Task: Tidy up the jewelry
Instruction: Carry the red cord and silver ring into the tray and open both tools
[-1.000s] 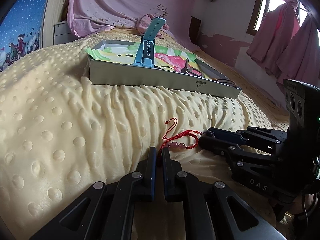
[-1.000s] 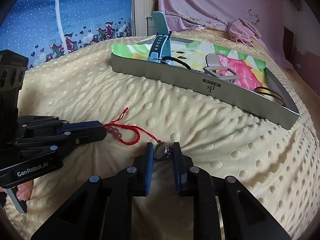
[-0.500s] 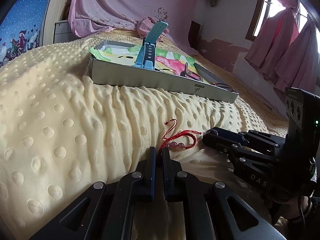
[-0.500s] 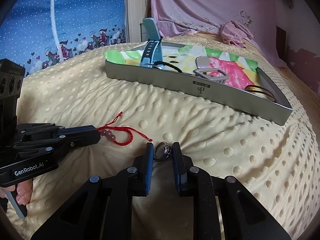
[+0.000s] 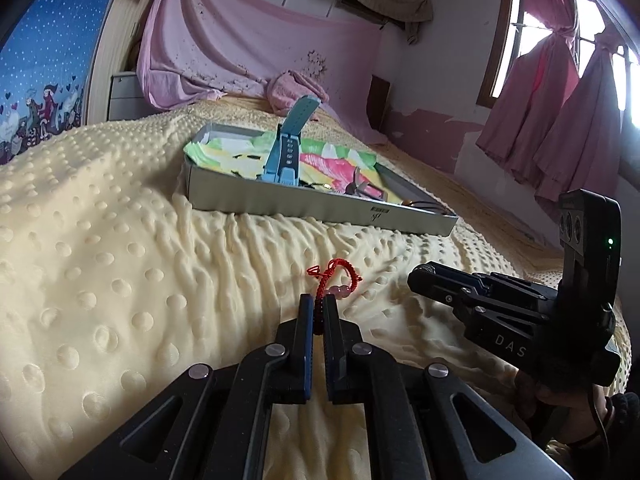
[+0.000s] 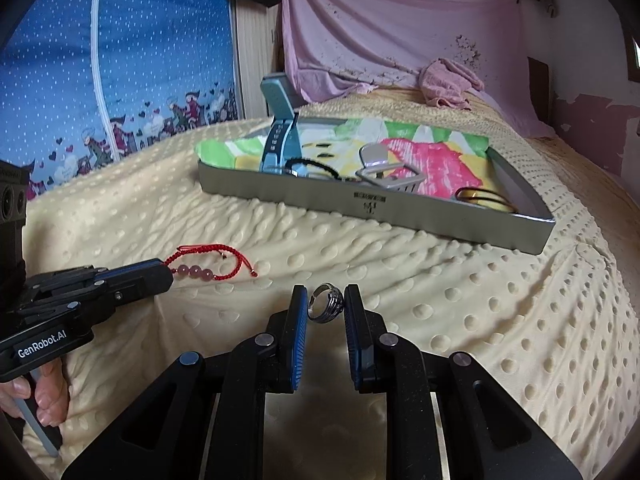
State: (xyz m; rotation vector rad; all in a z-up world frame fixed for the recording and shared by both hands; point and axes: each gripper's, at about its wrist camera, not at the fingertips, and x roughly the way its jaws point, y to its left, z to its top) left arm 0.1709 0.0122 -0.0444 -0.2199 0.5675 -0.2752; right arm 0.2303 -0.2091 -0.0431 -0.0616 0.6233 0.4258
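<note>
A bed (image 6: pixel 460 280) with a dotted cream blanket is carrying a grey tray (image 6: pixel 400 208) already holding a blue watch (image 6: pixel 280 136) and bangles (image 6: pixel 484 198). The left gripper (image 5: pixel 316 308) is pinching the red cord bracelet (image 5: pixel 340 280), fingers nearly together on its cord. The right gripper (image 6: pixel 325 308) is clamping a silver ring (image 6: pixel 326 303). Both pickups look made; next, each piece needs carrying over the tray wall and releasing inside.

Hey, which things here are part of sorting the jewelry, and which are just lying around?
Part of the job:
- red cord bracelet with pink beads, pinched by the left gripper
- silver metal ring, clamped in the right gripper
- grey metal tray

Lying about:
- crumpled pink towel
- yellow dotted blanket
</note>
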